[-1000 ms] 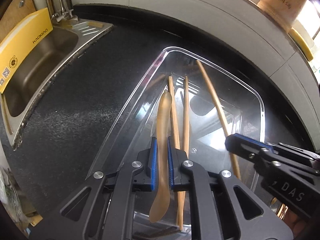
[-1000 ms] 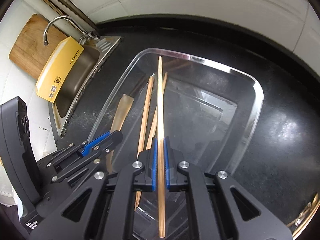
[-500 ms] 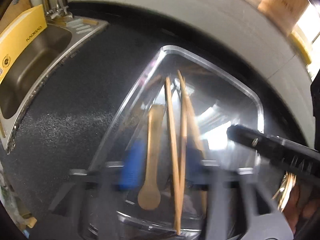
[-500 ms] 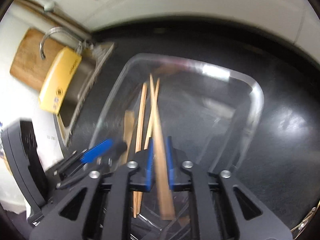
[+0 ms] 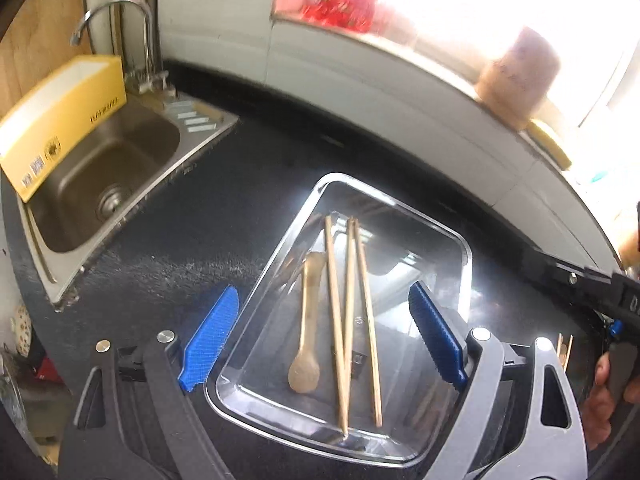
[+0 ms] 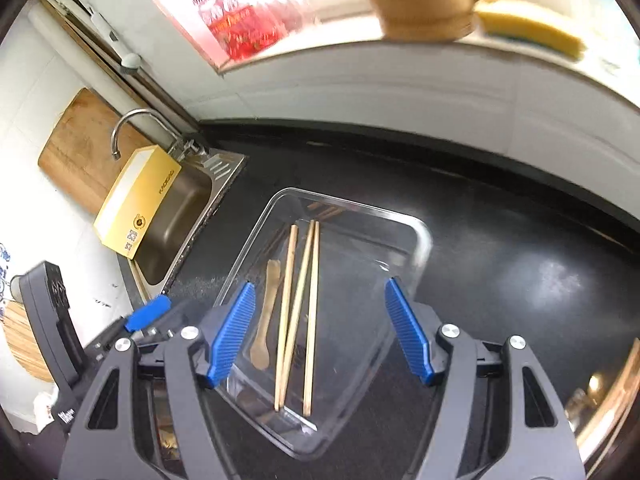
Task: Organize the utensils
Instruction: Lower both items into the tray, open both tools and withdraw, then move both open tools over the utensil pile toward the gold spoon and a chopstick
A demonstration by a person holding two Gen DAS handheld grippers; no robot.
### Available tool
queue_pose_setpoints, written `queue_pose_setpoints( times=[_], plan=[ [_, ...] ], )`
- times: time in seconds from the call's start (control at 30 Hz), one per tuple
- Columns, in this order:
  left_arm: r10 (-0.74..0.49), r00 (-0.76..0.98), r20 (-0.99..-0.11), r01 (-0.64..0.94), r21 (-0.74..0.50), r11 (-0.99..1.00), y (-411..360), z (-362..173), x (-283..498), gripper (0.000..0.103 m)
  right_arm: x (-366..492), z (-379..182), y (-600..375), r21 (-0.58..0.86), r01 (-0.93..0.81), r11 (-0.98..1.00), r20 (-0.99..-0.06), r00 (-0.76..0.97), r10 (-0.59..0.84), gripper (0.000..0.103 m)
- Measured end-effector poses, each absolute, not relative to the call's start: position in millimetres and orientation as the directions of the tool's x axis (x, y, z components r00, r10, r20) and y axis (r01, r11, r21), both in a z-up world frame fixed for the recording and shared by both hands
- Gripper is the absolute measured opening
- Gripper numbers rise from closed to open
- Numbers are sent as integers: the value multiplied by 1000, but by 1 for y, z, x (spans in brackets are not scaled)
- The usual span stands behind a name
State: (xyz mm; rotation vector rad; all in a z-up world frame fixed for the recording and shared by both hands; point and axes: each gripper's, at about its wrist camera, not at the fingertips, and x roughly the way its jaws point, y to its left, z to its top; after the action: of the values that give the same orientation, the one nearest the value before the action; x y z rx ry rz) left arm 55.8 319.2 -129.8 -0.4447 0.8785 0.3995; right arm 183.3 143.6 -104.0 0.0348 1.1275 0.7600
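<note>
Clear tray (image 5: 464, 248) on black counter (image 5: 208, 216): holds small spoon (image 5: 306, 336) and three chopsticks (image 5: 352, 312), loosely crossed. Left gripper (image 5: 320, 340) and right gripper (image 6: 320, 328): jaws just opened, empty, above tray. Advice: lift straight clear; avoid knocking rim

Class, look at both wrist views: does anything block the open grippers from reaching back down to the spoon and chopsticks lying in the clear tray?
Nothing visible does. The wooden spoon and three chopsticks lie uncovered in the clear tray, and both grippers are open above them.
</note>
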Motion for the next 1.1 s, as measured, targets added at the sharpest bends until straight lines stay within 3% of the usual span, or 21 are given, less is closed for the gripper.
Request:
queue_pose_setpoints(
  times=[0.23,0.7,1.1],
  plan=[
    [118,635,-764,-351,-149,924,246,-97,46,86,131,-76,53,320,-448,835,-780,375,501,66],
    [-106,648,-754,73,-77,994,17,-92,41,86,21,-51,-183,161,-165,973,-790,570,227,66],
    [-104,634,-767,220,49,974,-38,-97,36,86,0,-53,-234,133,-139,981,-777,601,190,66]
  ],
)
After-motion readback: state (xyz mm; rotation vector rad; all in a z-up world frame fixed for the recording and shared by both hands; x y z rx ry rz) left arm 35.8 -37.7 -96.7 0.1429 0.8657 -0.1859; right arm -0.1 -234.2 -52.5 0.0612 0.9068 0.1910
